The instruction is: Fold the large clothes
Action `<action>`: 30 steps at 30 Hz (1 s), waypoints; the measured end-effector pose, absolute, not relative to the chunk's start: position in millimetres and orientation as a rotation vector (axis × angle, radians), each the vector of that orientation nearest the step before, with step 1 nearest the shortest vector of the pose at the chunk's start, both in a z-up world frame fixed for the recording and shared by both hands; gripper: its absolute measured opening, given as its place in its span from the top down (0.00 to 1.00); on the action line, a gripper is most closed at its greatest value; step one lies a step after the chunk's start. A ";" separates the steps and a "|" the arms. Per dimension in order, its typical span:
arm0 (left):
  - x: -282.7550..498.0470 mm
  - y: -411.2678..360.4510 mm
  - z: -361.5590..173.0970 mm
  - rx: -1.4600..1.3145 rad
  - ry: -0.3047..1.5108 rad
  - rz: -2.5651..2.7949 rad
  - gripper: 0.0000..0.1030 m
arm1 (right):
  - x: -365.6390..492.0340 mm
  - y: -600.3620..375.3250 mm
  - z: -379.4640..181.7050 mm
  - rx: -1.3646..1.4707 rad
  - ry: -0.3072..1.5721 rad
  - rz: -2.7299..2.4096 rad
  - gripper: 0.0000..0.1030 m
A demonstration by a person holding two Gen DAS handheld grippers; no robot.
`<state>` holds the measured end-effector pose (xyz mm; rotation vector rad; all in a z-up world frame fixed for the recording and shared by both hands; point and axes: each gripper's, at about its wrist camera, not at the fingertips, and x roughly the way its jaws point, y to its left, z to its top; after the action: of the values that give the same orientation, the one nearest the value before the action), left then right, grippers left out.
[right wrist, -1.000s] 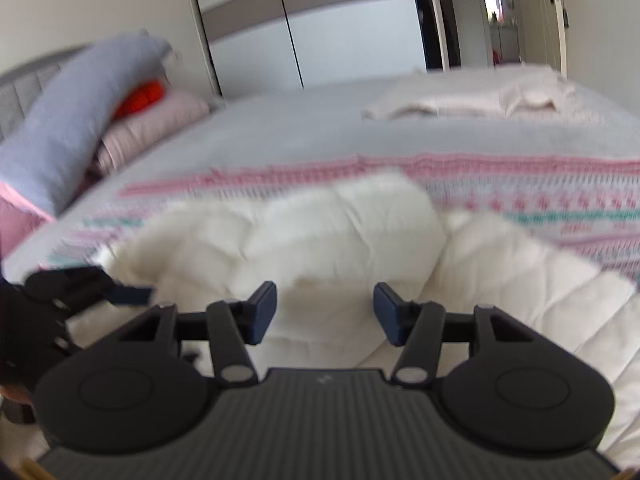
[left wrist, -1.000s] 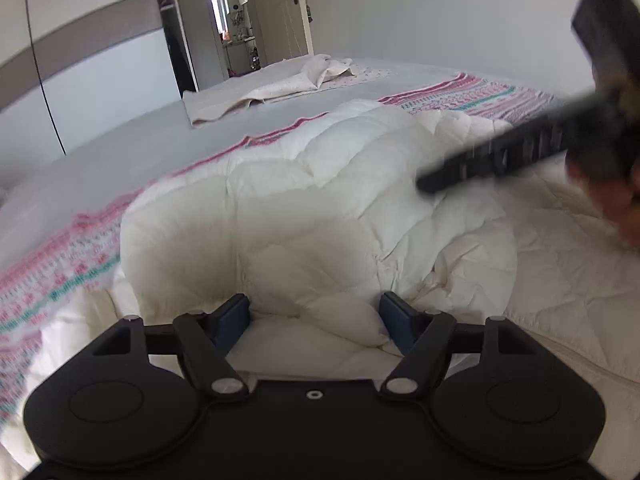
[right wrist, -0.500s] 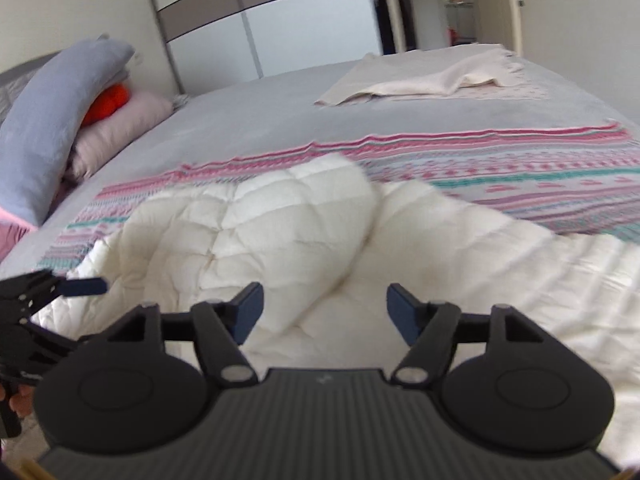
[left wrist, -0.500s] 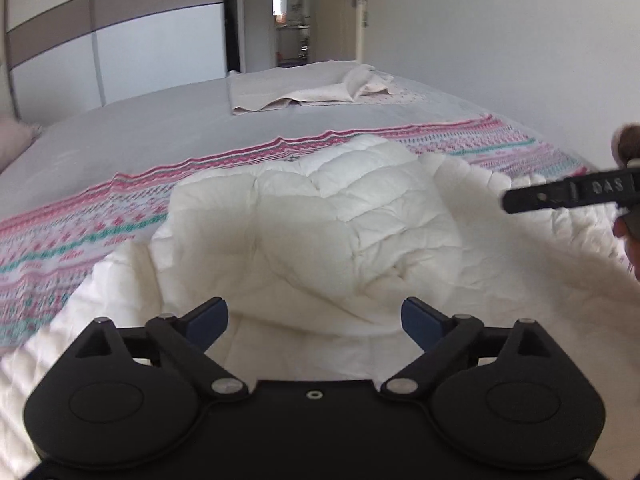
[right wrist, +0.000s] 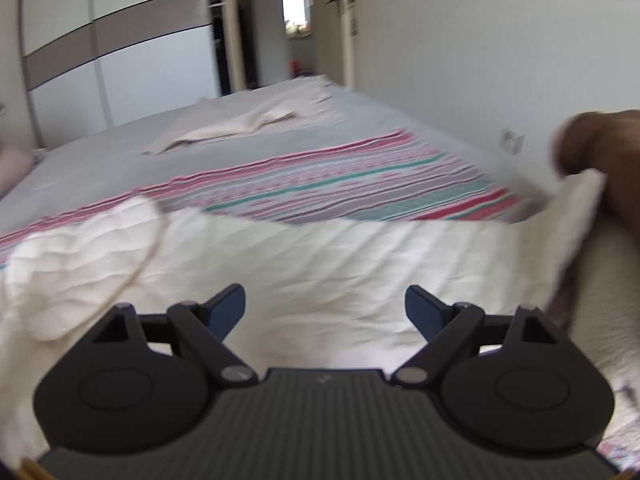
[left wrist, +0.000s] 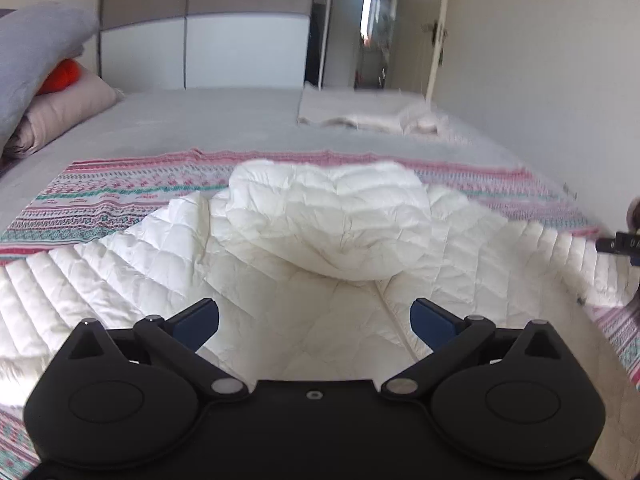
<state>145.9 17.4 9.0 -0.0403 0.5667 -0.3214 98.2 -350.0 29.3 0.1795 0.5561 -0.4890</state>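
A white quilted jacket (left wrist: pixel 320 320) lies spread on the bed, its puffy hood (left wrist: pixel 328 224) folded down onto the body. My left gripper (left wrist: pixel 315 314) hovers above the jacket's middle; its jaws are opening wide and nothing is pressed between the pads. In the right wrist view the jacket (right wrist: pixel 320 248) stretches across, with the hood (right wrist: pixel 80 248) at the left. My right gripper (right wrist: pixel 324 300) hangs over it, jaws opening and holding nothing. A hand (right wrist: pixel 600 152) at the right edge touches the jacket's sleeve end (right wrist: pixel 580 196). A black finger of the right gripper (left wrist: pixel 618 244) shows at the left wrist view's right edge.
A pink and teal striped blanket (left wrist: pixel 120 192) lies under the jacket on the grey bed (left wrist: pixel 200 128). A beige cloth (left wrist: pixel 360 116) lies at the far end. Pillows (left wrist: pixel 48 112) are stacked at the left. A wardrobe (left wrist: pixel 240 40) and a white wall (right wrist: pixel 480 60) bound the room.
Both grippers have drawn back and up from the jacket while their jaws widened. The hood, earlier close between the left jaws, now lies farther off on the jacket.
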 end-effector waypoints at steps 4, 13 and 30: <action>142.8 16.0 1.3 -0.082 0.572 -0.312 0.00 | 95.9 -387.7 27.3 0.126 0.485 -0.764 0.20; 144.8 17.1 -3.9 -0.110 0.538 -0.323 0.00 | 100.2 -458.3 14.2 0.219 0.483 -0.977 0.38; 165.8 24.6 -13.7 -0.170 0.578 -0.273 0.00 | 126.4 -499.4 -17.4 0.160 0.466 -1.100 0.93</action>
<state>165.8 24.6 -13.7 -0.1698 0.5782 -0.2730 126.4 -499.4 -17.4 0.1604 0.4658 -1.1002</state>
